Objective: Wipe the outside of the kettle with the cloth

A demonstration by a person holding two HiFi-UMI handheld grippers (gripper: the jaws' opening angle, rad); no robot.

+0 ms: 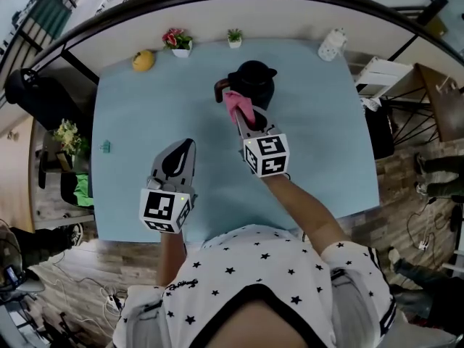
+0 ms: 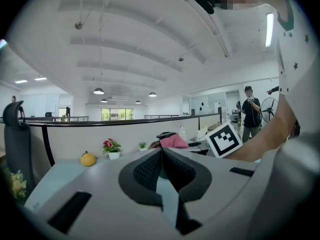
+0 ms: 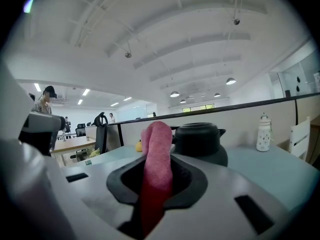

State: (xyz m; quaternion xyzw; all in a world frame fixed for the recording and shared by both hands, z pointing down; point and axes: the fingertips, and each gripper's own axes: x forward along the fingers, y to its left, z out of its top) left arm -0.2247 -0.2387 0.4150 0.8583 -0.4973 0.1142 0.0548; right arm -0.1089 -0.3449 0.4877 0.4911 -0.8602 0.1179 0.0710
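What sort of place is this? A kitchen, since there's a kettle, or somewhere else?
Most likely an open-plan office, not a kitchen. The kettle stands on a light-blue table bounded by a low partition, with an office chair beside it and another desk beyond.

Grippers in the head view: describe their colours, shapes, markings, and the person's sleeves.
Left gripper and right gripper: grey bodies, black-lined tapering jaws, each with a white cube bearing black square markers. The short sleeve is white with black stars.
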